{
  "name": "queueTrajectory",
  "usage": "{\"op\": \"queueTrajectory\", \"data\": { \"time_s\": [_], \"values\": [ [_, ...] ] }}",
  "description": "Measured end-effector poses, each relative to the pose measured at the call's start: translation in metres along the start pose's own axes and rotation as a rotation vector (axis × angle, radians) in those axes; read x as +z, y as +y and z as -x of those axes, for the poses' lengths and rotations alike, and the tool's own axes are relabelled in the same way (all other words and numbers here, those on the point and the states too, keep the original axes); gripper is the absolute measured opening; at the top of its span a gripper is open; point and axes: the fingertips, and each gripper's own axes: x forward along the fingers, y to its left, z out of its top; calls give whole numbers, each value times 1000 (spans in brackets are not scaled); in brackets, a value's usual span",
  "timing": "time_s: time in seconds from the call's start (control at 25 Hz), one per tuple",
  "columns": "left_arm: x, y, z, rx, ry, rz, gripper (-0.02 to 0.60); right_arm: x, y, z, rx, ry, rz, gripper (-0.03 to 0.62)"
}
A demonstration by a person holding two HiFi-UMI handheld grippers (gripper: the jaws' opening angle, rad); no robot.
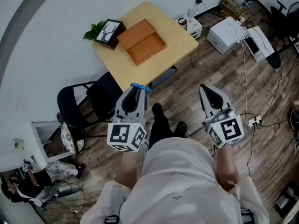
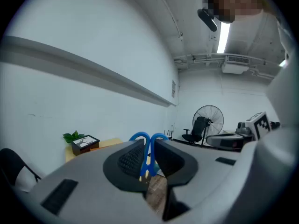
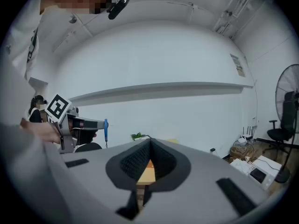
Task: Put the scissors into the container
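The left gripper (image 1: 135,90) is closed on the scissors (image 1: 140,87). Its jaws pinch the blue handles, and the loops stick up past the tips. The right gripper (image 1: 211,95) is closed on nothing and held apart to the right.

The container (image 1: 141,41) lies open in the middle of the tabletop (image 1: 180,37), well ahead of both grippers. A frame (image 1: 108,31) sits just beside it at the wall-side corner.

The hold looks thin, with two pads on smooth, narrow plastic. A quick swing toward the table could let the scissors pivot or slide out onto the floor. The blades hang out of sight below the jaws, so coming in low could catch their tip on the table edge or the container's rim. Letting go too near the frame side could knock the frame.
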Motion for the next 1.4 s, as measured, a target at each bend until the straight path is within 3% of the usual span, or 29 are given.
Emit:
{"op": "queueTrajectory", "data": {
  "time_s": [0.8,1.0,1.4],
  "values": [
    [-16,-21,30,12,22,-12,66,-22,12,33,30,32,-57,-2],
    [-18,-6,23,9,30,-14,66,-25,11,19,23,42,-58,-2],
    [-14,29,-26,-67,33,36,67,-14,-4,-35,12,80,-48,-2]
  ]
}}
